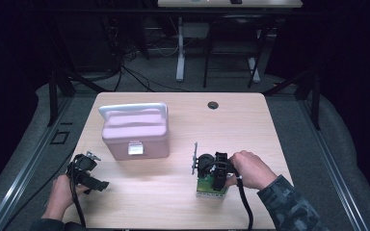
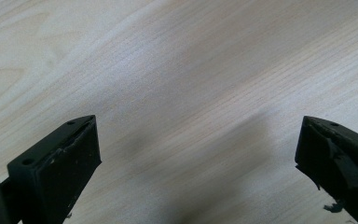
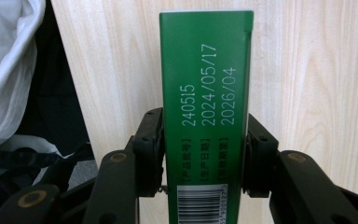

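Observation:
A green box [image 3: 205, 84] with printed dates and a barcode lies on the wooden table [image 1: 241, 130] near its front right. My right gripper [image 3: 205, 140] points down at it, and both pads press on its long sides. From above, the right gripper [image 1: 214, 174] covers most of the green box [image 1: 211, 188]. At the front left my left gripper [image 1: 95, 184] rests low over the table. Its jaws stand wide apart over bare wood, and the left gripper [image 2: 198, 140] has nothing between them.
A pink lidded case [image 1: 135, 132] with a white handle and a white front latch stands at the middle left of the table. A small round hole [image 1: 213, 105] sits near the far edge. Beyond the table's near edge shows white cloth [image 3: 4, 70].

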Tool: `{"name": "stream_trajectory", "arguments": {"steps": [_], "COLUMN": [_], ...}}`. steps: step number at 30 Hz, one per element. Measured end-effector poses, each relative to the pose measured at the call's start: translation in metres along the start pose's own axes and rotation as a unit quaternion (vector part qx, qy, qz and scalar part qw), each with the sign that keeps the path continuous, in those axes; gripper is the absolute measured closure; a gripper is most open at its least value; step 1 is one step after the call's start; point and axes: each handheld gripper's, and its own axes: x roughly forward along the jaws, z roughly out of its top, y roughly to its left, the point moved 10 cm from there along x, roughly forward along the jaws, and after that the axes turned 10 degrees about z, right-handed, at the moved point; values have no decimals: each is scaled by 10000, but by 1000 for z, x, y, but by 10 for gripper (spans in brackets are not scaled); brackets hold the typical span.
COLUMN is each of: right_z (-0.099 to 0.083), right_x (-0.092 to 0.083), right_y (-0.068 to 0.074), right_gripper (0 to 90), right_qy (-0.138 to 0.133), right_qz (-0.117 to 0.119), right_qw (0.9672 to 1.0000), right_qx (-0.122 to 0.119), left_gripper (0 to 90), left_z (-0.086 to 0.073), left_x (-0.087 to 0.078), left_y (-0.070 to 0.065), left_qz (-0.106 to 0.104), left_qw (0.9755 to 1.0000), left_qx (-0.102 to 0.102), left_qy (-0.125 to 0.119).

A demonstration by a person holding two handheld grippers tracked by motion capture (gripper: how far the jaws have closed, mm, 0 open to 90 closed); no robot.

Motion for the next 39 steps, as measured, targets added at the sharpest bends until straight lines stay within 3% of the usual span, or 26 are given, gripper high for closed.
{"name": "stream_trajectory", "arguments": {"steps": [23,39], "right_z": [-3,-19], "right_x": [-5,-20], "right_y": [2,-6], "right_gripper": [623,625], "right_qy": [39,68], "right_qz": [16,11], "right_qw": [10000,9997], "right_qx": [54,242], "left_gripper": [0,0], "left_z": [-1,-2], "left_x": [1,2], "left_y": [0,-1], "left_qz": [8,-30], "left_qw": [10000,10000], "left_qx": [12,23], "left_qy": [51,89]}}
